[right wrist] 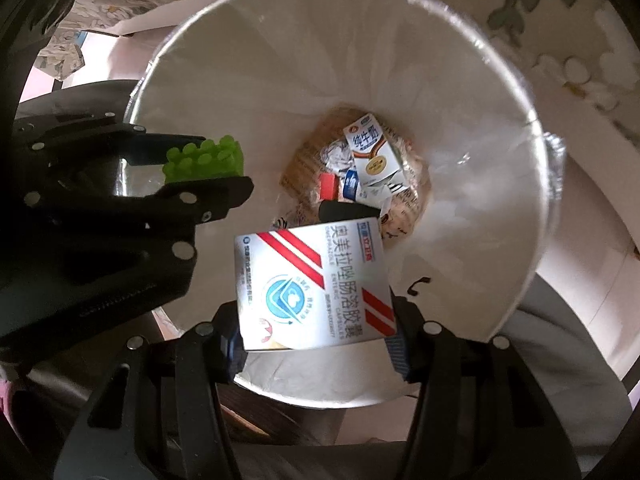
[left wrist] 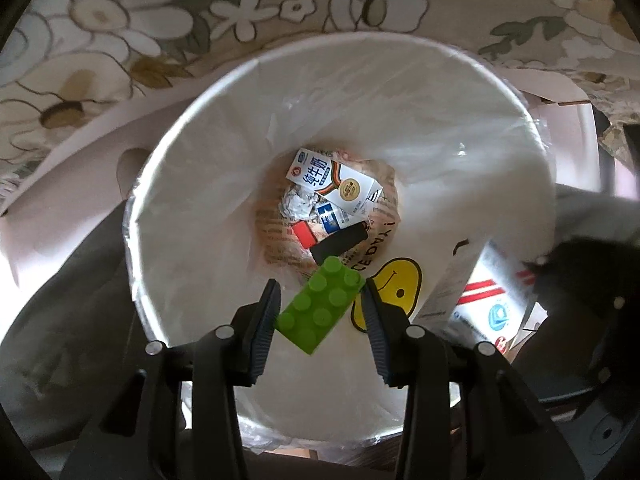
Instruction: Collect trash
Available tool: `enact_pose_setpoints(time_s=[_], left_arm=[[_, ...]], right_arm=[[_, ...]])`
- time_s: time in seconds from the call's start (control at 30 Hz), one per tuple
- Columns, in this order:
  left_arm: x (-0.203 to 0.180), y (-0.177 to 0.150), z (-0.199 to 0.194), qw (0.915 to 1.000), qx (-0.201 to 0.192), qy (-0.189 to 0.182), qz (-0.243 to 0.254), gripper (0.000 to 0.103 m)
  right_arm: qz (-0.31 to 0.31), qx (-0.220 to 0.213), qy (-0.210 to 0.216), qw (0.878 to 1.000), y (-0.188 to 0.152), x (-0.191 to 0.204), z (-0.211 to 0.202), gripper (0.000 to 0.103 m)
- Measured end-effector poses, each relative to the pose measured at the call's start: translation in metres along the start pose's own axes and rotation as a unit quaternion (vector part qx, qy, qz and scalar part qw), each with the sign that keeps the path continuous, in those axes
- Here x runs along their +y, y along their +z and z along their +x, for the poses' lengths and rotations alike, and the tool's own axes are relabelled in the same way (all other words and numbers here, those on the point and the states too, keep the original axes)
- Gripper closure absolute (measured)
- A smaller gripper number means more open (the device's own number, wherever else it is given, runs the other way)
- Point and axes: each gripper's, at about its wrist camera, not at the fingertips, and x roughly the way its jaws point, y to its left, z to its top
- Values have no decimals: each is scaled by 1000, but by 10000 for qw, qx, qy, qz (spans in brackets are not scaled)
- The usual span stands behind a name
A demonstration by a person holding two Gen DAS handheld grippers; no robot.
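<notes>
Left tool [left wrist: 320,308] pointing steeply down over the bin [left wrist: 192,184], clenched on a green brick [left wrist: 318,306]; brick tilted, studs up, pinched at its long sides between the two pads. Same brick seen from the right wrist view [right wrist: 204,162], just inside the bin's left rim.

Bin white, round, lined with a clear bag. At the bottom: milk carton [left wrist: 332,178], crumpled foil [left wrist: 298,204], small red piece [left wrist: 304,234], flat black piece [left wrist: 340,242], printed brown paper [left wrist: 276,236] beneath them. Yellow smiley sticker [left wrist: 396,284] visible past the right pad.

Right tool [right wrist: 316,340] also aimed down into the bin, grasping a medicine box [right wrist: 312,284]: white, red diagonal stripes, blue emblem, held flat-face up by its two ends. Box over the bin's near wall, above the trash, not touching it. In the left wrist view the same box [left wrist: 488,300] just right of the bin's rim line, partly hidden.

Floral cloth [left wrist: 120,20] behind the bin; pale cardboard [left wrist: 80,140] beside it.
</notes>
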Motion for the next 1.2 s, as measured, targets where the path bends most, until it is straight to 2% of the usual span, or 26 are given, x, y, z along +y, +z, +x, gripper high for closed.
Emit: enact_pose_setpoints(time_s=[0.2,0.33,0.4,0.83,1.2], left_arm=[[3,4,11,9997,152,-101,-169,59],[3,4,15,9996,206,-76,-178,44],[1,4,15,9997,201,-26,-147,41],[2,3,12,9997,189,-4,-175,40],[-3,-13,-34,9994,-272,230,-25,39]], right_arm=[[75,155,80,9998,1,-1,9,44],[121,273,84,9995,4,-3,16,41],[93,313,107,9994,4,-2,18,39],[99,238,65,9996,2,-4,12,39],[78,-204,-150,9996,-14,1,-23,39]])
